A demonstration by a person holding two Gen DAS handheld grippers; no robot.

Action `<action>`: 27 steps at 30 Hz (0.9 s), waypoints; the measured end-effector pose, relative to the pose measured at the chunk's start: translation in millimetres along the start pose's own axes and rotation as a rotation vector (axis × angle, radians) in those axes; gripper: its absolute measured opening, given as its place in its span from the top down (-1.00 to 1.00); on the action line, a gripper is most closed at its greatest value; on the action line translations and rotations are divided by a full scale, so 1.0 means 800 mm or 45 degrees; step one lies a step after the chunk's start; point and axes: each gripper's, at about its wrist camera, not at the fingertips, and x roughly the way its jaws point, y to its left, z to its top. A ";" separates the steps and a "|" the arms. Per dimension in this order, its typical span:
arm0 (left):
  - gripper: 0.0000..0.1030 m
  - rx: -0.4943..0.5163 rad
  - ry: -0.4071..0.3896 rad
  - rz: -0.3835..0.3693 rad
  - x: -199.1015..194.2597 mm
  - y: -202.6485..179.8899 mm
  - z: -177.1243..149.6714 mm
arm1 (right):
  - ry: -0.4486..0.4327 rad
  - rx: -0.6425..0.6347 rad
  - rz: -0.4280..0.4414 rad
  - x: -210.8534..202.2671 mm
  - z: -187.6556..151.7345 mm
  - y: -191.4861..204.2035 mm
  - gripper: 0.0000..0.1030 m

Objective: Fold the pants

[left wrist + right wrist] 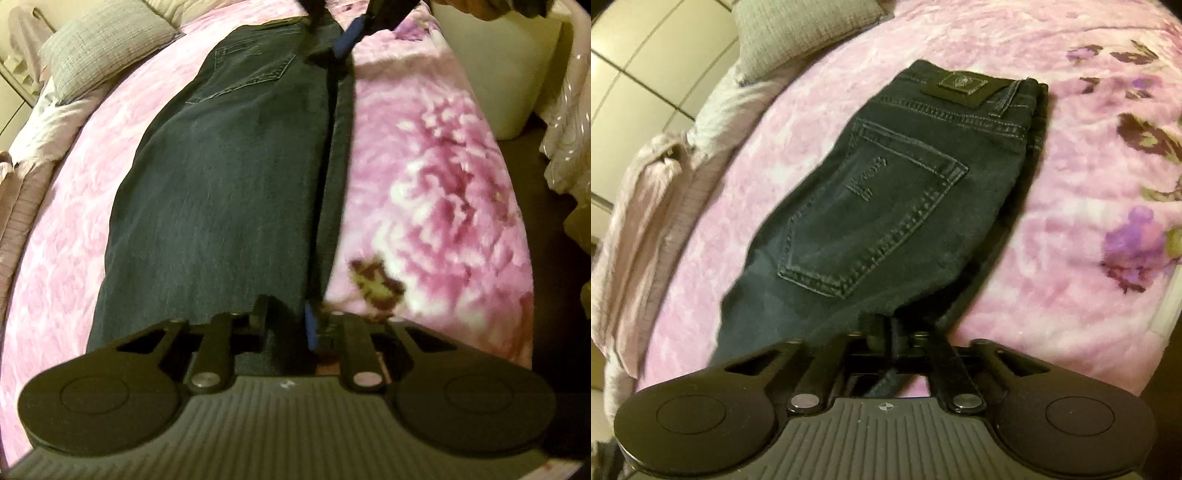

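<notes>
A pink floral blanket point(424, 177) covers the bed, with a grey pillow point(99, 55) lying at its far left corner and a pale tiled wall point(646, 55) behind it. My dark jeans point(229, 177) lie flat and lengthwise along the blanket, folded leg over leg, back pocket point(871, 210) up and waistband patch point(960, 86) at the far end. My left hand-held gripper point(286, 321) is at the hem end of the legs, its fingers clenched on the denim edge, a blue pad showing on the right finger. My right hand-held gripper point(890, 328) sits below the pocket, at the seat side of the jeans, its fingers closed together with a pinch of dark denim between them. From the left wrist view, the right one appears far up by the waistband.
</notes>
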 end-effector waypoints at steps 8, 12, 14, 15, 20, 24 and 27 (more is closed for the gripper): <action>0.98 -0.112 -0.026 -0.066 -0.017 0.020 0.007 | -0.002 0.184 0.035 0.014 0.020 -0.019 0.01; 1.00 -0.081 -0.031 -0.087 -0.024 0.021 0.007 | 0.018 0.242 0.000 0.016 0.026 -0.029 1.00; 1.00 -0.059 -0.049 -0.100 -0.035 0.020 0.006 | -0.003 0.220 -0.017 0.005 0.031 -0.026 1.00; 1.00 -0.048 -0.054 -0.110 -0.037 0.019 0.005 | -0.017 0.212 -0.020 -0.003 0.032 -0.025 1.00; 1.00 -0.067 0.034 -0.147 -0.007 0.008 -0.005 | 0.028 0.146 -0.119 0.025 0.019 -0.029 1.00; 0.87 -0.156 0.070 -0.144 -0.020 0.018 -0.018 | 0.013 0.002 -0.177 0.029 0.017 -0.013 0.97; 0.82 -0.258 0.132 -0.101 -0.047 0.032 -0.050 | 0.002 -0.116 -0.287 0.010 0.007 0.007 0.26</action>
